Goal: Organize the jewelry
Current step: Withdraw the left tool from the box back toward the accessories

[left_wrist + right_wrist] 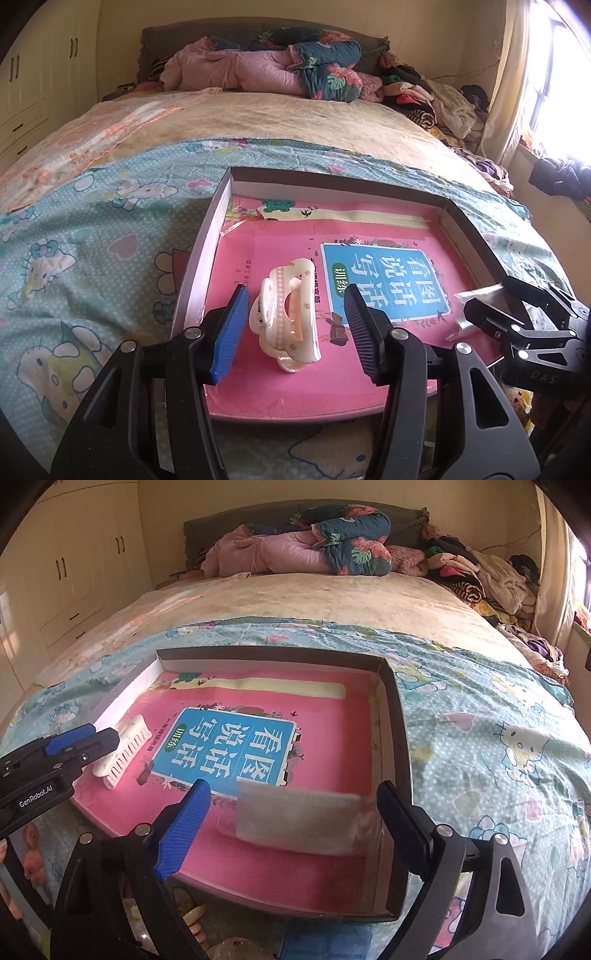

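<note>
- Left wrist view: the left tongs (295,332) stand apart over a shallow box (218,221) on the bed (92,221), their blue pads clear of the cream hair claw (286,314) that sits between them on the pink book cover (369,229) lining the box. The clip appears set down in the box, by the left wall. At the right edge the right tongs (491,306) reach in beside a pale blurred piece.
- Right wrist view: the right tongs (291,827) are spread wide, with a whitish comb-like piece (295,819) between them but not pressed by either pad; it is too blurred to tell whether it rests on the cover. The left tongs (79,740) hover by the hair claw (122,749) at the far left.
- Progress, as judged: two items are in or over the box, one claw and one comb-like piece. More trinkets lie outside the box's near wall, uncounted, so sorting seems unfinished.
</note>
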Demonstrator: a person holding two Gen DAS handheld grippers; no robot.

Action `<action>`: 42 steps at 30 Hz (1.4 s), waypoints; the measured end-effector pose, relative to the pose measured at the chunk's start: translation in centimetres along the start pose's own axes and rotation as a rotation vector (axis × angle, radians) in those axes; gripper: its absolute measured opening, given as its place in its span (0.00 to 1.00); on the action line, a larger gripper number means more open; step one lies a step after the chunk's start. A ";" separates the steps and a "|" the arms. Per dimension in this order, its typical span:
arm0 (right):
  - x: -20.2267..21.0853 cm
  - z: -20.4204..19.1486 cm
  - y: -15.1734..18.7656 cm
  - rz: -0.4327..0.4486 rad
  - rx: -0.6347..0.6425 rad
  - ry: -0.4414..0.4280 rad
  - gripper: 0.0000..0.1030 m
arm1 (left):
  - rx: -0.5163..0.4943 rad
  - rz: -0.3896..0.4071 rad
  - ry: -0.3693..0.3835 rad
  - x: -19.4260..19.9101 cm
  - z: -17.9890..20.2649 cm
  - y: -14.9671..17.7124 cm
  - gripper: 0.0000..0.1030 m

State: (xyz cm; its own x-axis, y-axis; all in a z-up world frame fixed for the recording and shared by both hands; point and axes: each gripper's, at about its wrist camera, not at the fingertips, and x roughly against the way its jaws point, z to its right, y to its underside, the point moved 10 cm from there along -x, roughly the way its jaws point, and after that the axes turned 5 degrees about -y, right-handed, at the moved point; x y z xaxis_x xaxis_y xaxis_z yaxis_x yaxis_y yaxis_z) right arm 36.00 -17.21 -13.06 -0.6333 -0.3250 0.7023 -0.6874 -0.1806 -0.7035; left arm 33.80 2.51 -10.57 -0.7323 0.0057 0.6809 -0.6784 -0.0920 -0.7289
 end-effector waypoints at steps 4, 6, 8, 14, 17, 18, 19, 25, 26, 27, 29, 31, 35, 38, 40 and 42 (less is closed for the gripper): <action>1.1 -0.1 0.0 0.028 0.002 0.003 0.89 | 0.008 0.021 0.002 1.0 0.0 -0.1 0.51; 1.9 -0.2 0.0 0.049 0.002 0.004 0.90 | 0.014 0.034 0.008 1.7 0.1 -0.1 0.54; 2.7 -0.3 0.1 0.068 0.000 0.008 0.91 | 0.015 0.045 0.006 2.2 0.1 -0.1 0.57; 5.3 -1.0 0.3 0.133 0.018 0.017 0.92 | 0.024 0.085 0.012 4.2 0.2 0.1 0.67; 6.4 -1.2 0.7 0.154 0.021 0.019 0.92 | 0.028 0.100 0.011 5.0 0.1 0.4 0.72; 6.8 -1.3 0.8 0.159 0.023 0.020 0.92 | 0.030 0.103 0.010 5.2 0.0 0.4 0.74; 7.1 -1.4 1.0 0.162 0.026 0.018 0.92 | 0.033 0.106 0.011 5.4 -0.1 0.5 0.75; 8.5 -1.9 2.1 0.174 0.024 0.019 0.92 | 0.033 0.133 0.023 6.9 -0.2 1.0 0.81; 8.8 -2.0 2.3 0.176 0.023 0.018 0.92 | 0.031 0.137 0.025 7.2 -0.2 1.2 0.82; 9.0 -2.1 2.5 0.177 0.023 0.018 0.92 | 0.031 0.140 0.027 7.5 -0.1 1.2 0.83; 9.5 -2.2 2.9 0.181 0.019 0.016 0.92 | 0.026 0.150 0.030 8.1 -0.1 1.5 0.84; 9.9 -2.4 3.2 0.184 0.019 0.014 0.92 | 0.023 0.158 0.035 8.7 -0.1 1.8 0.85; 10.9 -2.7 4.0 0.191 0.021 0.012 0.92 | 0.013 0.173 0.043 9.8 0.1 2.6 0.88; 11.4 -2.9 4.8 0.188 0.027 0.010 0.92 | 0.003 0.172 0.049 10.2 0.2 3.2 0.88; 11.7 -3.1 5.2 0.187 0.032 0.010 0.92 | -0.007 0.172 0.054 10.6 0.4 3.7 0.88; 12.0 -3.3 5.7 0.184 0.040 0.009 0.92 | -0.015 0.170 0.062 10.8 0.6 4.2 0.88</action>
State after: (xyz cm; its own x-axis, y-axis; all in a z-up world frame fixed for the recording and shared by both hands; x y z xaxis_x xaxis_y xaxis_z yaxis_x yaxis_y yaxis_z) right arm 23.28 -19.04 -8.27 -0.7506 -0.3478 0.5619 -0.5446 -0.1559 -0.8241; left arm 23.05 1.55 -6.21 -0.8387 0.0525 0.5421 -0.5447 -0.0821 -0.8346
